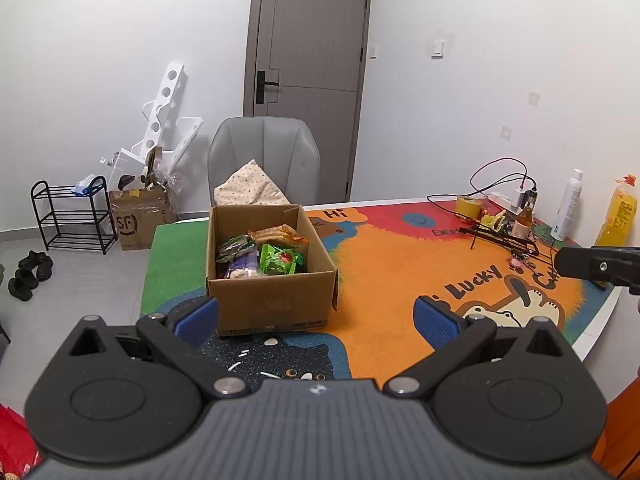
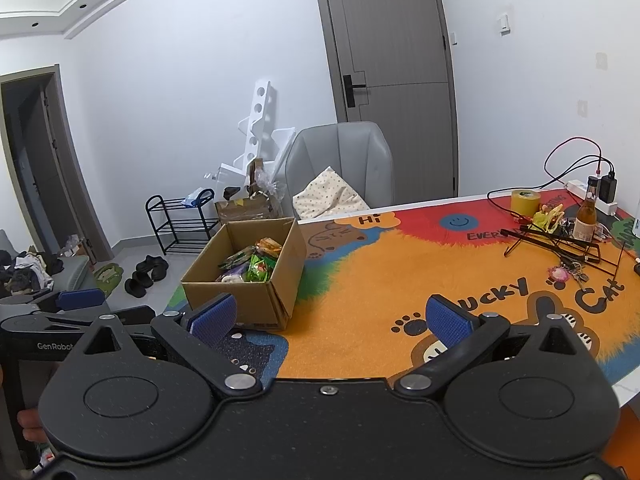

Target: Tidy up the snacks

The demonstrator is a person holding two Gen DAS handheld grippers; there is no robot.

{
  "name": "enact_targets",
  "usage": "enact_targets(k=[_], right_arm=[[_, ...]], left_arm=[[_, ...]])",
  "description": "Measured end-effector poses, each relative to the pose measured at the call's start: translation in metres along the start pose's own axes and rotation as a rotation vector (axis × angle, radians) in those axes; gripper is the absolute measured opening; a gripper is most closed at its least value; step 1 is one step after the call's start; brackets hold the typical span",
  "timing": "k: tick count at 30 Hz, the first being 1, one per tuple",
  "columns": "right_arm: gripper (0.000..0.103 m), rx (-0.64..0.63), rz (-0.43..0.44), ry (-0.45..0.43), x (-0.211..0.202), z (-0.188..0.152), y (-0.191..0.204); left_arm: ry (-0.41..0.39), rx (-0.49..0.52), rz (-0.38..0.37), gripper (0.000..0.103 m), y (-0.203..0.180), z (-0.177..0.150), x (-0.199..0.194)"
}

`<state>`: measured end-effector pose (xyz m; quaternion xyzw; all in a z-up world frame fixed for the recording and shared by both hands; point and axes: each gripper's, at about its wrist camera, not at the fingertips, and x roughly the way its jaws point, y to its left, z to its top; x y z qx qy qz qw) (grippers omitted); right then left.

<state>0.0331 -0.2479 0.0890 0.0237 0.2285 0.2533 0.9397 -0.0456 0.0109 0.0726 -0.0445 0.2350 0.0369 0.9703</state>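
Both grippers hang back over the near edge of the worktop (image 1: pixel 400 264), and neither is carrying anything. The left gripper (image 1: pixel 316 318) has its blue fingers (image 1: pixel 436 326) spread wide with only the colourful mat showing between them; the right gripper (image 2: pixel 334 318) is just as wide, also empty. Ahead sits the cardboard box (image 1: pixel 268 300), flaps open, at the left end of the mat, and that's where the snacks (image 1: pixel 262 256) are: a heap of packets, a green wrapper (image 1: pixel 278 260) on top, orange ones behind, something purple and pale at the front. From the right wrist view the same pile shows inside the box walls, none of it sticking over the rim.

So how far along? My read is that the gathering is essentially done: no loose packet shows on the open mat. The clutter at the far right (tape roll (image 2: pixel 525 200), brown bottle (image 2: pixel 585 218), cables, a wire stand) doesn't look like snack stock, though the small yellow thing beside the bottle is too small to call. What's left may be just tidying inside the box
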Motion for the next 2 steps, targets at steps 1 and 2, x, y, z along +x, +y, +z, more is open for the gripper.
enact_targets(k=[1,2], right_arm=[[0.103,-0.001,0.001,0.0,-0.0001,0.0,0.0],[0.103,-0.002,0.002,0.001,0.0003,-0.0006,0.0002]], left_arm=[[0.002,-0.001,0.0,0.103,0.0001,0.0002,0.0003],[0.005,-0.003,0.001,0.103,0.0002,0.0005,0.0011]])
